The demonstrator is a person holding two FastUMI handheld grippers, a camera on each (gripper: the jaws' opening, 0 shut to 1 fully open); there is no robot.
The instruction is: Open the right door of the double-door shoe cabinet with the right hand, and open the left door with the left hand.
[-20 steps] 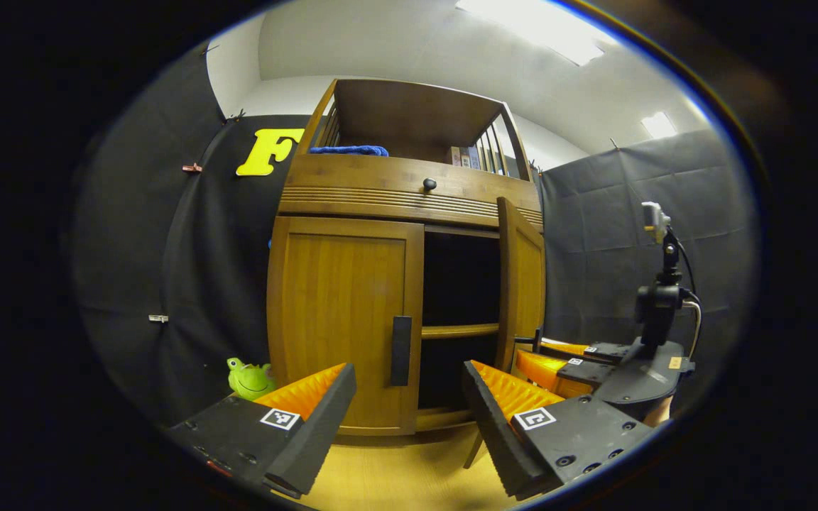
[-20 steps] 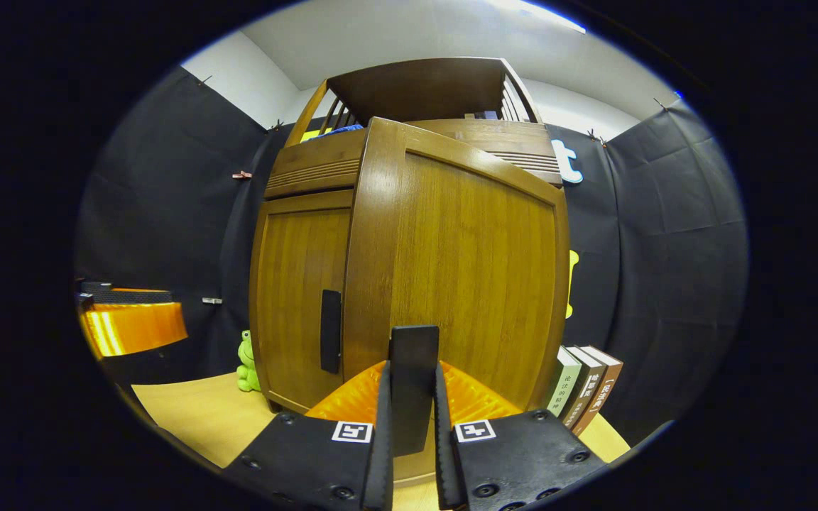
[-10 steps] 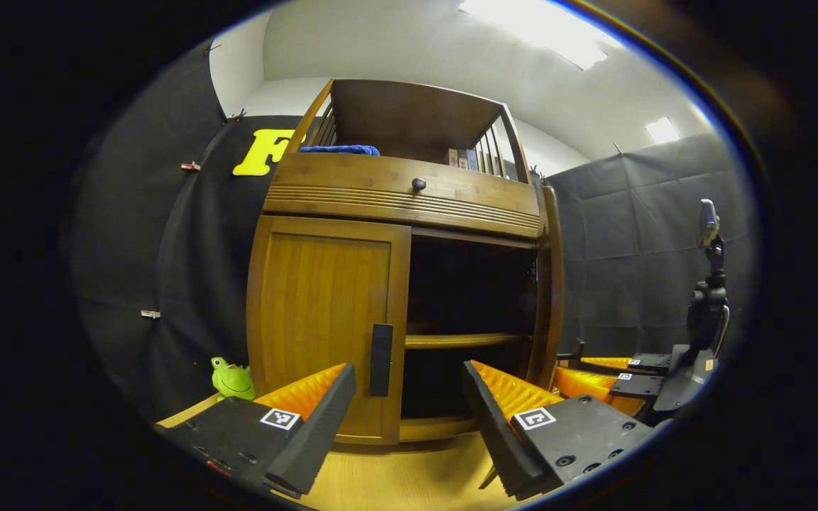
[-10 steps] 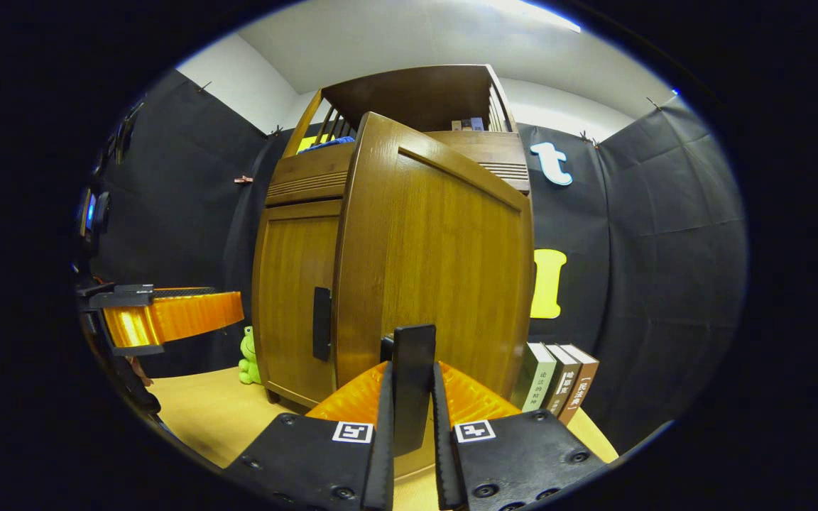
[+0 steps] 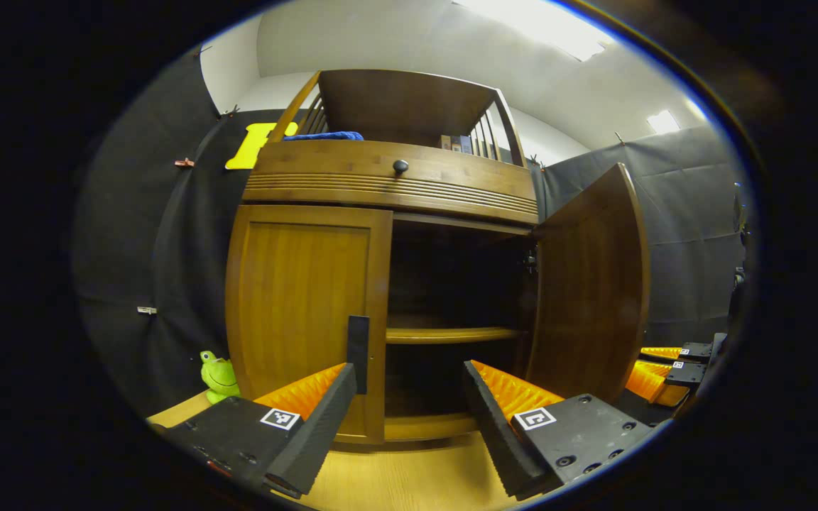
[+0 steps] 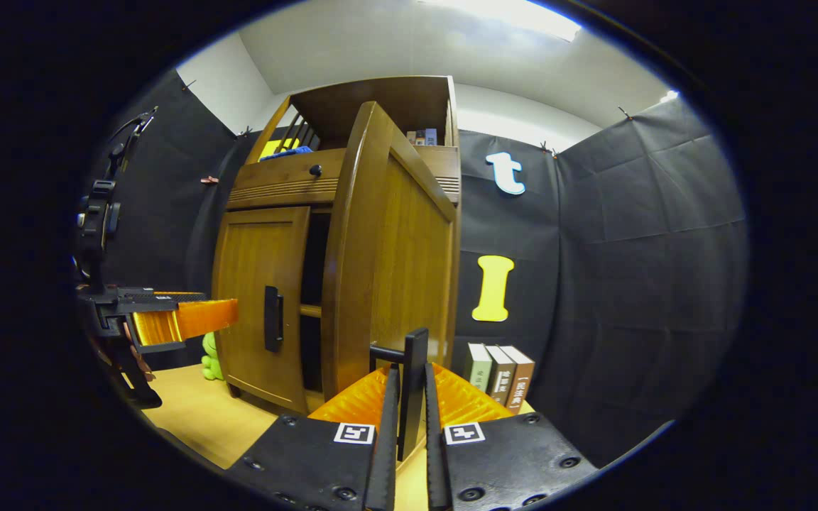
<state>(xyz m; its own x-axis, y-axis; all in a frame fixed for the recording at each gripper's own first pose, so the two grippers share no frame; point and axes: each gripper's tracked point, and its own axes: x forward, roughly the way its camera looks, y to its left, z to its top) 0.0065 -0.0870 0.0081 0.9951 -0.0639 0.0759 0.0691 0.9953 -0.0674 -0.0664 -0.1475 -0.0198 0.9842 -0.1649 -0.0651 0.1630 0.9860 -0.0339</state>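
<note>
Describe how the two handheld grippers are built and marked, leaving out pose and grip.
Each gripper, left and right, has two wedge-shaped fingers with ribbed inner faces, bolted to dark matte plates with visible screws. Each plate carries a small square black-and-white marker. In the right gripper view, a camera on a post rises above the left gripper.

The left gripper view sits low over the worktop (image 5: 409, 482), looking forward and slightly upward along the left hand-held gripper (image 5: 409, 426) at the shoe cabinet (image 5: 388, 177) close ahead. The right gripper view looks along the right hand-held gripper (image 6: 406, 433) from the cabinet's right, almost against the right door (image 6: 388, 270). The 2 views share the cabinet front, left door (image 5: 302, 312) and frog toy (image 5: 219, 372)
</note>
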